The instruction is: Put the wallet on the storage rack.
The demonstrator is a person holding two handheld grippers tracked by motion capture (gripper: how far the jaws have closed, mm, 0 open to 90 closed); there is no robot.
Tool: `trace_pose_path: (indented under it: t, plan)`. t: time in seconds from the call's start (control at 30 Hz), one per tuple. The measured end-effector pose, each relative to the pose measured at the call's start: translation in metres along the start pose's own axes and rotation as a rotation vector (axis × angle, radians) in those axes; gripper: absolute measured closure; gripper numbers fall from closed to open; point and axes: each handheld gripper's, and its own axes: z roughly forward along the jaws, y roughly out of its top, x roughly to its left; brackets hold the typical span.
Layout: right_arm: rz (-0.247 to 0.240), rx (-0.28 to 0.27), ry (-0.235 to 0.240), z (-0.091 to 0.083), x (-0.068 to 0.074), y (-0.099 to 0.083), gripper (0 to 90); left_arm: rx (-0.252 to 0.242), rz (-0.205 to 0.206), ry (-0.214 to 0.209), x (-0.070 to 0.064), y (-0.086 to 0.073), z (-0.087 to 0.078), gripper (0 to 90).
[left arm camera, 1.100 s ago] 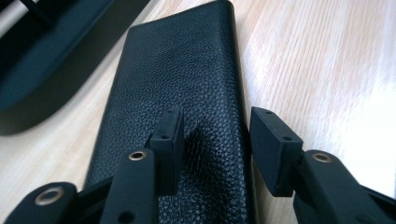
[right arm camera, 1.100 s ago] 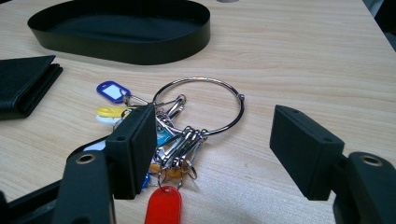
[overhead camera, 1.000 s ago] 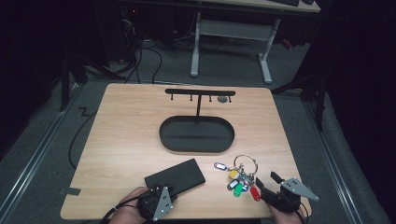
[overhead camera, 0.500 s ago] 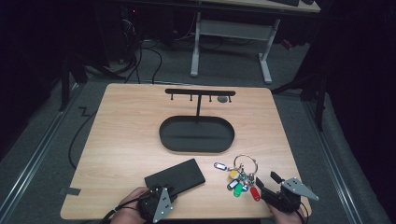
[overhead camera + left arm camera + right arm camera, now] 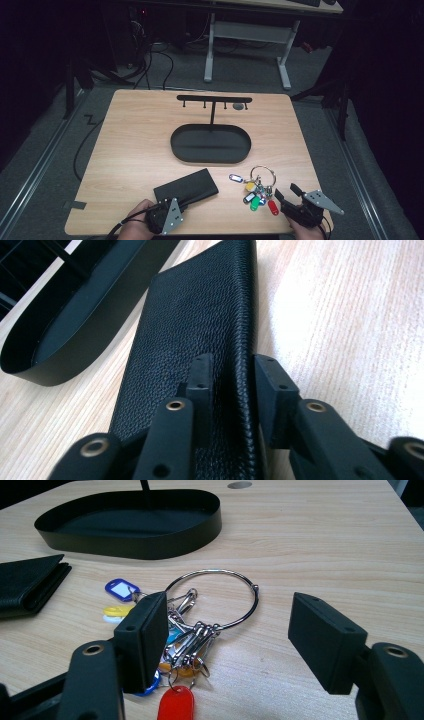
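Black wallet (image 5: 200, 330) in left claw (image 5: 231, 377) — key tags (image 5: 121, 590) unlettered — right claw (image 5: 227, 640) agape

Flat black wallet (image 5: 186, 186) beside key ring (image 5: 261, 182)

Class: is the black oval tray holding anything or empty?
Empty. The tray shows a bare black floor in the high view; the wallet and keys lie outside it.

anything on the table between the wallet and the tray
No. In the high view the stretch between the wallet and the tray is bare wood; the key ring lies off to the wallet's right.
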Motion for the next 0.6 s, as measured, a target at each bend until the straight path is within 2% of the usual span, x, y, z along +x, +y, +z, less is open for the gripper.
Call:
trace_pose_path:
  t: [0.17, 0.43, 0.47, 0.6]
  plan:
    - [0.003, 0.0, 0.002, 0.0, 0.0, 0.0, 32.9, -0.012, -0.014, 0.004, 0.003, -0.001, -0.002, 75.0]
    - [0.003, -0.008, 0.006, -0.001, 0.0, 0.001, 33.2, -0.057, -0.049, 0.016, 0.009, 0.0, -0.009, 80.1]
    - [0.004, -0.012, 0.008, -0.001, 0.0, 0.001, 33.2, -0.066, -0.072, 0.015, 0.011, 0.0, -0.011, 80.5]
    - [0.001, -0.013, 0.011, 0.0, 0.0, 0.002, 33.3, -0.077, -0.093, 0.016, 0.015, 0.0, -0.015, 81.0]
